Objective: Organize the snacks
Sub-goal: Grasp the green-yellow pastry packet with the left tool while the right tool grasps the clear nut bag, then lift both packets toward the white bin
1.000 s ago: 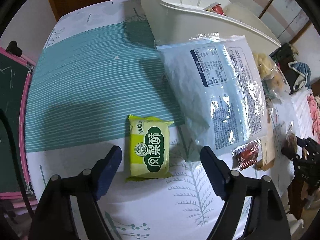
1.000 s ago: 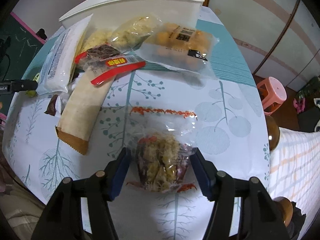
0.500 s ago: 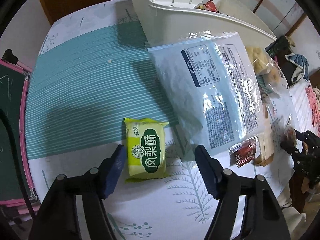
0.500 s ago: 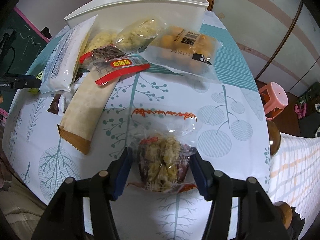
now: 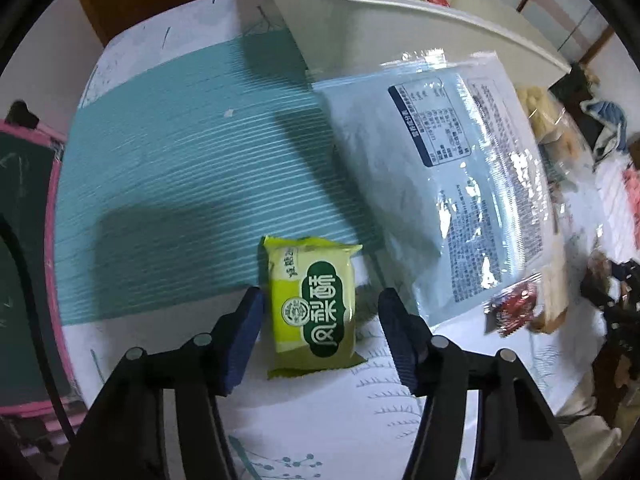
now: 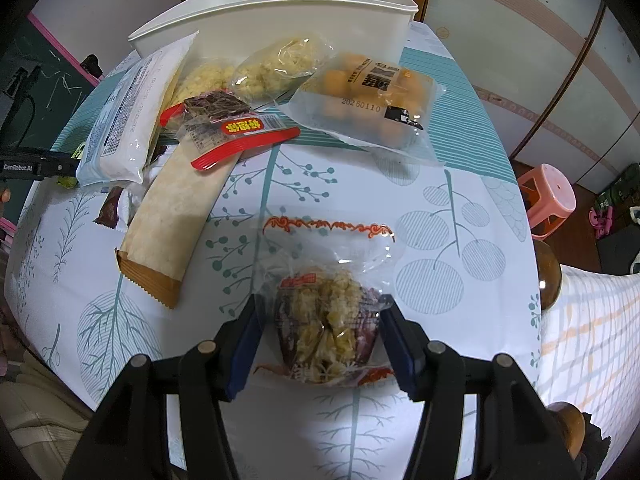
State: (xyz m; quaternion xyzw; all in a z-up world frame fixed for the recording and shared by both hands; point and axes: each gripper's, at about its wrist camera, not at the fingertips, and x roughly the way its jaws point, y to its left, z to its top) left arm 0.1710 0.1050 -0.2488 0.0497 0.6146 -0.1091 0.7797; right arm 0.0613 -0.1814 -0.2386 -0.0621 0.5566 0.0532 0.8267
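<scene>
Your left gripper (image 5: 320,320) was closing w/ the yellow-green pastry pack (image 5: 314,308) between its pads at lower centre of the left view; left pad right at the pack's edge, right pad apart from it. Big pale-blue bag (image 5: 440,184) lay upper right, leaning on the white bin (image 5: 400,12). Your right gripper (image 6: 320,332) was clamped on a clear snack bag (image 6: 328,320) at lower centre of the right view, both pads touching the wrapper, on the tablecloth (image 6: 440,200).

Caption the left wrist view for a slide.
Left gripper closing around a yellow-green snack packet on the tablecloth, beside a pale blue bag.
</scene>
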